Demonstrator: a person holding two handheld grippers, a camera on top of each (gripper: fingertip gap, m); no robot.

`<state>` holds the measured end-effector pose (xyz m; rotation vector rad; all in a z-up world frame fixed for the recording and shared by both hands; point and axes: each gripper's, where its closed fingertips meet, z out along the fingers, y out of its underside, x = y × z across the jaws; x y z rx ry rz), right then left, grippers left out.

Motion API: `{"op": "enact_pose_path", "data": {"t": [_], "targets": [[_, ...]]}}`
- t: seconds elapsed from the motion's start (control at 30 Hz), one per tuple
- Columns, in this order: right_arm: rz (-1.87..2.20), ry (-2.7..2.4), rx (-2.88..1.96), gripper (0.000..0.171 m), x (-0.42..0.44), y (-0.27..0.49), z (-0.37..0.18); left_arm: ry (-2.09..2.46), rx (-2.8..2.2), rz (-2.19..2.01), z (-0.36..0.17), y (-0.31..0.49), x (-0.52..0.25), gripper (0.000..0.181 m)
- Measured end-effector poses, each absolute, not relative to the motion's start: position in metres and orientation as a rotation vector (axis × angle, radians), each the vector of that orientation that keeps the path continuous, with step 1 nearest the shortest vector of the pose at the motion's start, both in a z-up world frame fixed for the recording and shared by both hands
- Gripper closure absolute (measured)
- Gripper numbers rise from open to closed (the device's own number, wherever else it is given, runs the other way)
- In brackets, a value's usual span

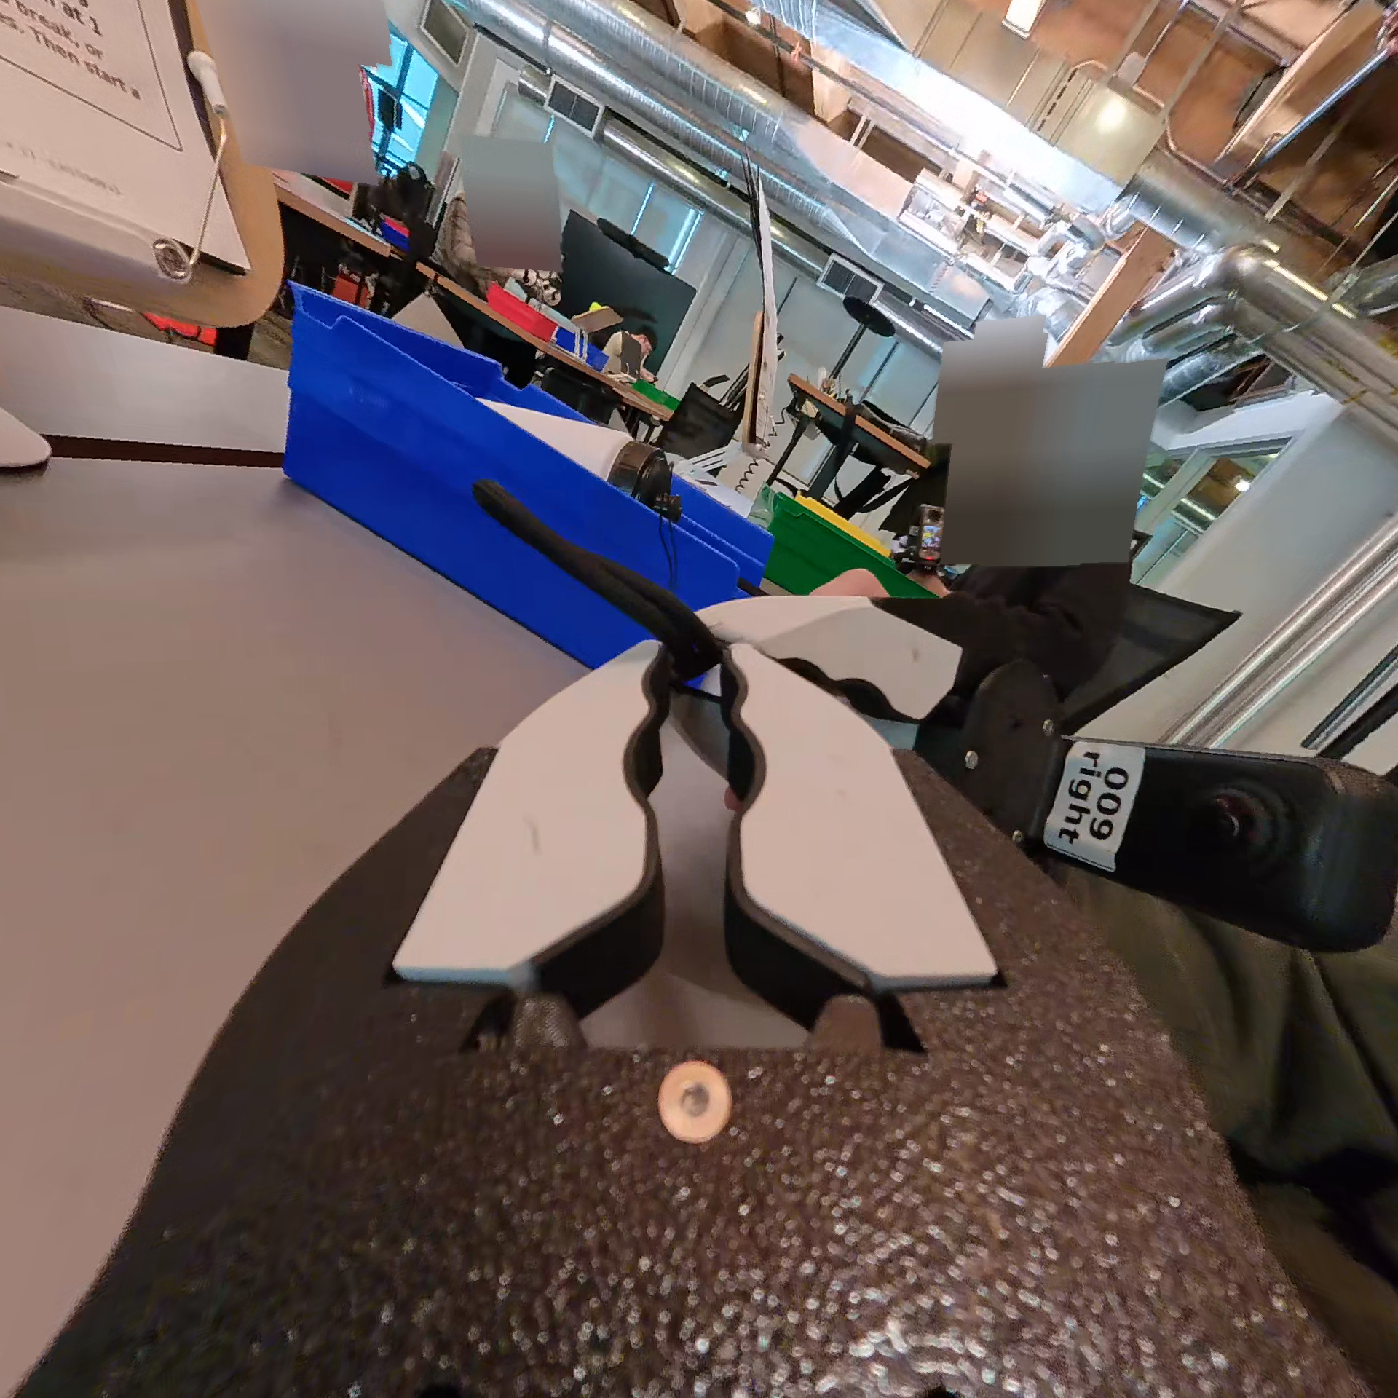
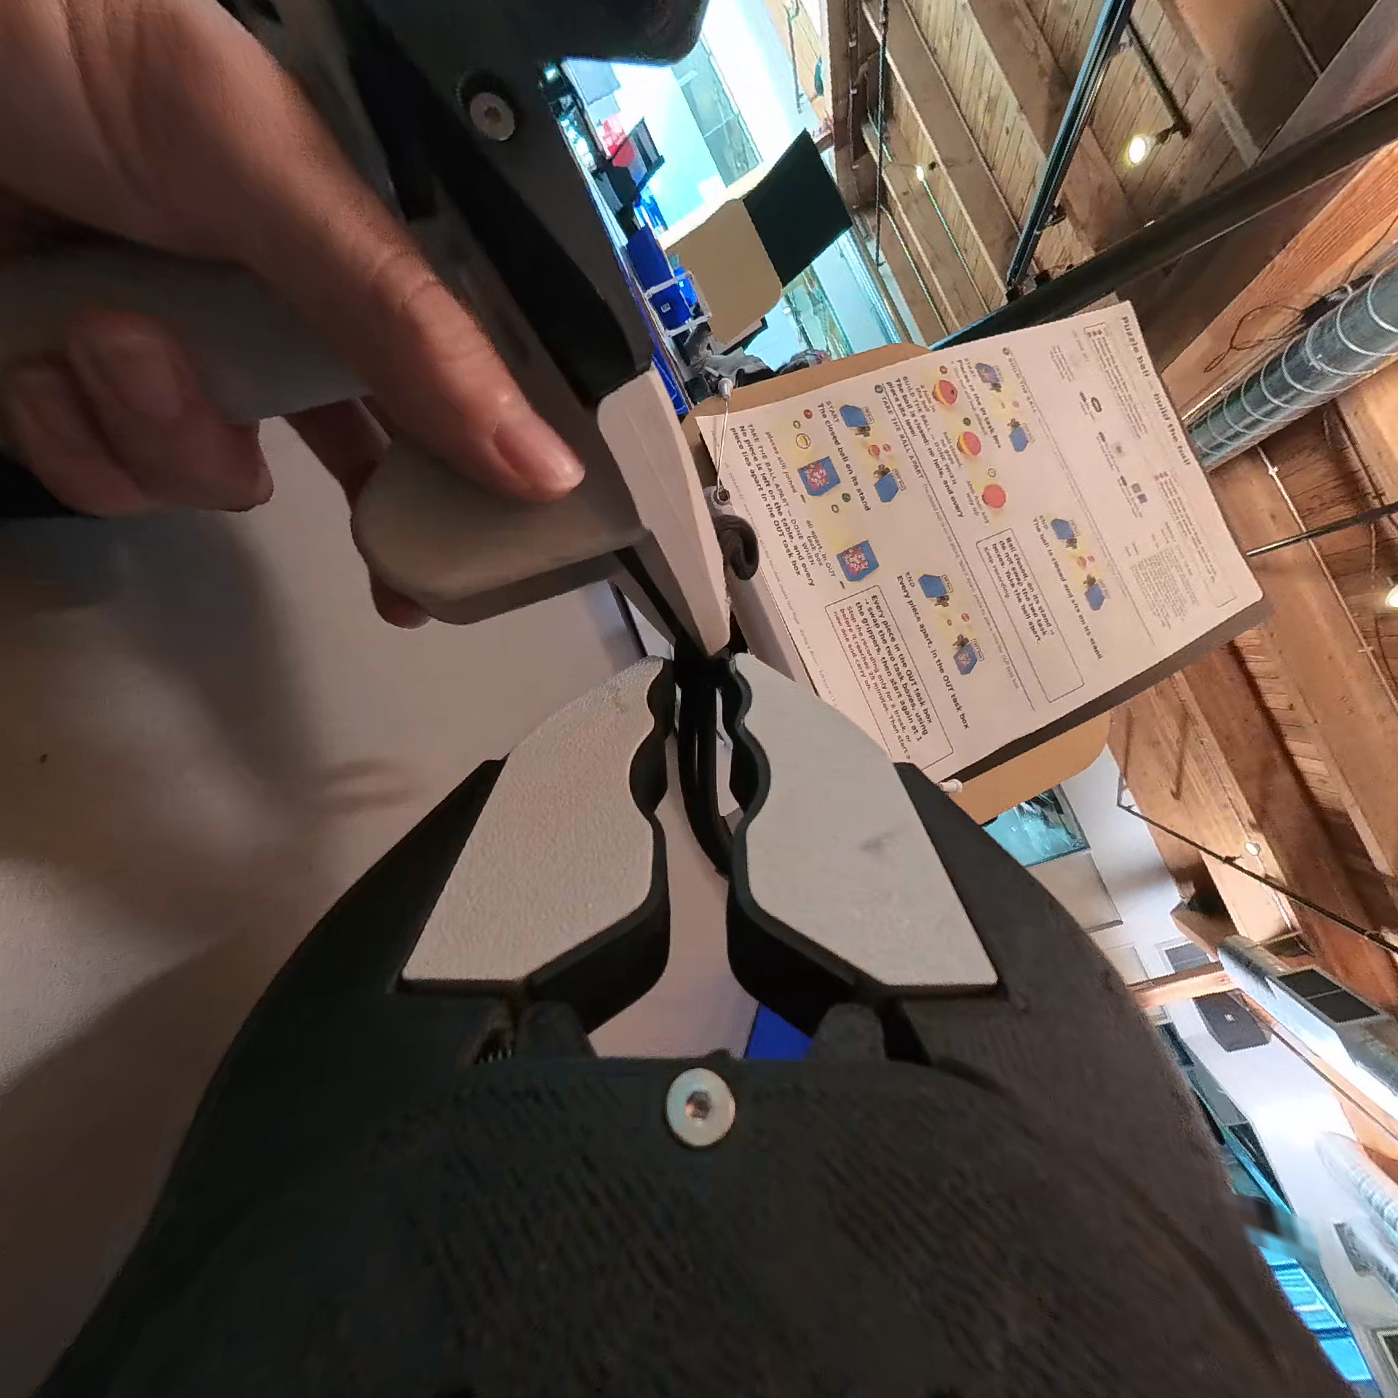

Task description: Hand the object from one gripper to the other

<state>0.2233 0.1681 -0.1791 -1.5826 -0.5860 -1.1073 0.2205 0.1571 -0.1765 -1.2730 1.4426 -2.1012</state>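
Black cord (image 1: 605,582) clamped in both left gripper (image 1: 692,666) and right gripper (image 2: 703,669) jaws, above the table (image 1: 227,681) edge.

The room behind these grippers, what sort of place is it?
Probably a shared workshop or lab in a converted industrial building. Bare metal air ducts run under a timber ceiling, long worktables stand in rows, and coloured storage bins sit on the tables.

surface: grey worktop (image 1: 189,681), matte | on it: blue bin (image 1: 424,469) far side | beyond blue bin: green bin (image 1: 824,545), touching or apart unclear | left of blue bin: white stand foot (image 1: 19,446) at edge
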Motion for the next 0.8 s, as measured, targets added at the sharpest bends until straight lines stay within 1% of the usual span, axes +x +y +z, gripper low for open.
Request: {"op": "enact_pose_path", "data": {"t": [0.13,0.3,0.37,0.47,0.5,0.57,0.7,0.8], "targets": [[-0.999,-0.544,-1.625,0.160,0.224,0.169,-0.185,1.470,-1.251,-1.996,-0.180,0.159,0.222,0.170],[-0.555,-0.433,-1.697,0.145,0.221,0.162,-0.193,1.467,-1.186,-2.009,-0.174,0.167,0.217,0.170],[-0.465,-0.440,-1.716,0.138,0.220,0.156,-0.195,1.448,-1.164,-2.057,-0.168,0.171,0.214,0.171],[-0.507,-0.462,-1.730,0.144,0.225,0.151,-0.195,1.456,-1.136,-2.084,-0.164,0.174,0.210,0.170],[-0.530,-0.468,-1.734,0.148,0.226,0.151,-0.195,1.453,-1.133,-2.077,-0.164,0.176,0.210,0.170],[-0.593,-0.500,-1.739,0.162,0.227,0.152,-0.197,1.458,-1.111,-2.103,-0.162,0.174,0.207,0.170],[-0.745,-0.528,-1.753,0.163,0.235,0.154,-0.201,1.506,-1.107,-2.137,-0.164,0.166,0.206,0.170],[-0.918,-0.523,-1.696,0.163,0.243,0.153,-0.189,1.474,-1.126,-2.129,-0.162,0.168,0.208,0.170]]}}
